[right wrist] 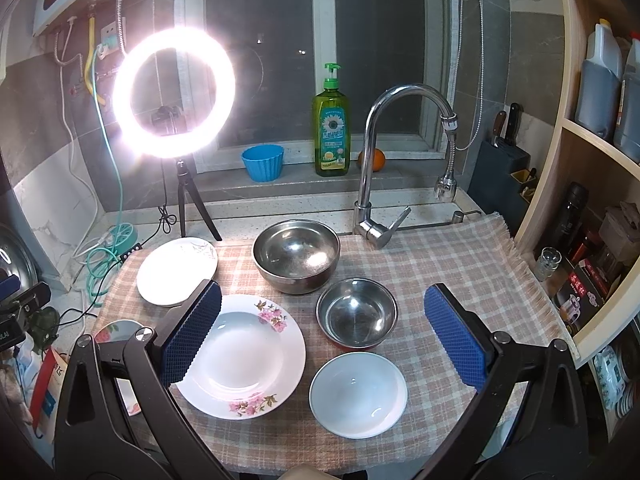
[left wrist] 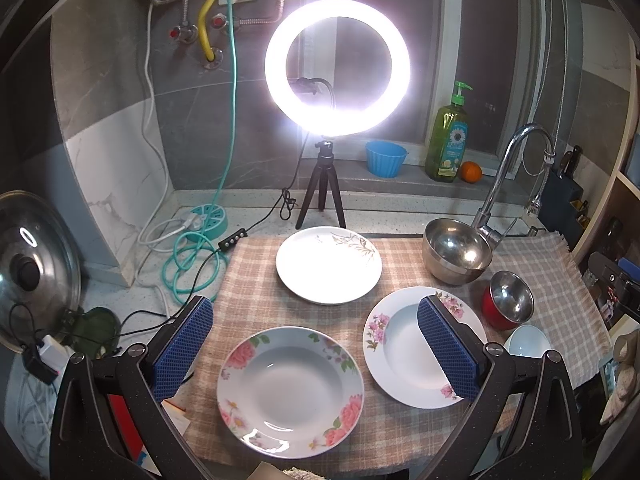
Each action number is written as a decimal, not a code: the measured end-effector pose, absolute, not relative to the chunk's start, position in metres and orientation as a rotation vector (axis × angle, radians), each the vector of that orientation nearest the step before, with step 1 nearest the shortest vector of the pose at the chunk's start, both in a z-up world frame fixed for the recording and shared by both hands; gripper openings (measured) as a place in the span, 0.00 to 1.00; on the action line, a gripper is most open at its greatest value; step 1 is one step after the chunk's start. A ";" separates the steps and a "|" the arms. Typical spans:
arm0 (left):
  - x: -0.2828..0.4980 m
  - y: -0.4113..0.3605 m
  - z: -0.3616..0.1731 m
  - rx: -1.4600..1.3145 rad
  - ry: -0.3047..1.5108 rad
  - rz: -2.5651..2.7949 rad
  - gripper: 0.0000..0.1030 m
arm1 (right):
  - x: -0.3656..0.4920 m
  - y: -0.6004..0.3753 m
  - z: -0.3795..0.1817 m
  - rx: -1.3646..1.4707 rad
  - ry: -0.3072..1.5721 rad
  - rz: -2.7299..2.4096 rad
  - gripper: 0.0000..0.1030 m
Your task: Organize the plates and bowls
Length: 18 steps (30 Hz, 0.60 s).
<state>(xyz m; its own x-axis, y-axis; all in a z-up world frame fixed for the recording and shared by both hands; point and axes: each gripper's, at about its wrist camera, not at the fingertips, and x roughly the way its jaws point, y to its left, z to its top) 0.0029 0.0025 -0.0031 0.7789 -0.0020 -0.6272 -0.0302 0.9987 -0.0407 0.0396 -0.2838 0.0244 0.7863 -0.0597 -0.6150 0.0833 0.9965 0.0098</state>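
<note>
Checked cloth (right wrist: 460, 264) spread over the counter, bearing six pieces of tableware, all lying separately, none stacked. Rose plate (left wrist: 291, 392): deep, pink roses on the rim, at the near left of the cloth, directly below the left gripper (left wrist: 316, 348). Blossom plate (right wrist: 240, 356): deep, small pink sprays on the rim, just to the right of the rose plate, its left edge hidden behind one pad of the right gripper (right wrist: 324, 340). White plate (left wrist: 329, 265): flat, faint gold leaf pattern, at the far left of the cloth, near the feet of the ring light (left wrist: 337, 67) on its small tripod. Large steel bowl (right wrist: 296, 255): upright, at the far middle, beside the base of the tap (right wrist: 372, 184). Small steel bowl (right wrist: 357, 313): red outside, upright, just in front of the large one. White bowl (right wrist: 358, 394): plain, upright, nearest the front, just in front of the small steel bowl. Left gripper: jaws spread wide, nothing between the blue pads, held above the cloth. Right gripper: jaws likewise spread wide and empty, above the two smaller bowls. Window ledge behind: blue cup (right wrist: 263, 162), green soap bottle (right wrist: 331, 128), orange (left wrist: 471, 171). Pot lid (left wrist: 30, 268) leaning at far left.
</note>
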 end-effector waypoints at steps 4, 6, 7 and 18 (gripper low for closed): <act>0.003 0.003 -0.003 -0.051 0.675 0.015 0.99 | 0.040 -0.284 0.024 0.038 0.661 -0.076 1.00; 0.003 0.004 -0.003 -0.052 0.674 0.016 0.99 | 0.040 -0.283 0.024 0.038 0.662 -0.076 1.00; 0.003 0.004 -0.003 -0.053 0.674 0.017 0.99 | 0.041 -0.283 0.024 0.038 0.662 -0.076 1.00; 0.002 0.004 -0.003 -0.053 0.674 0.019 0.99 | 0.038 -0.288 0.024 0.039 0.662 -0.077 1.00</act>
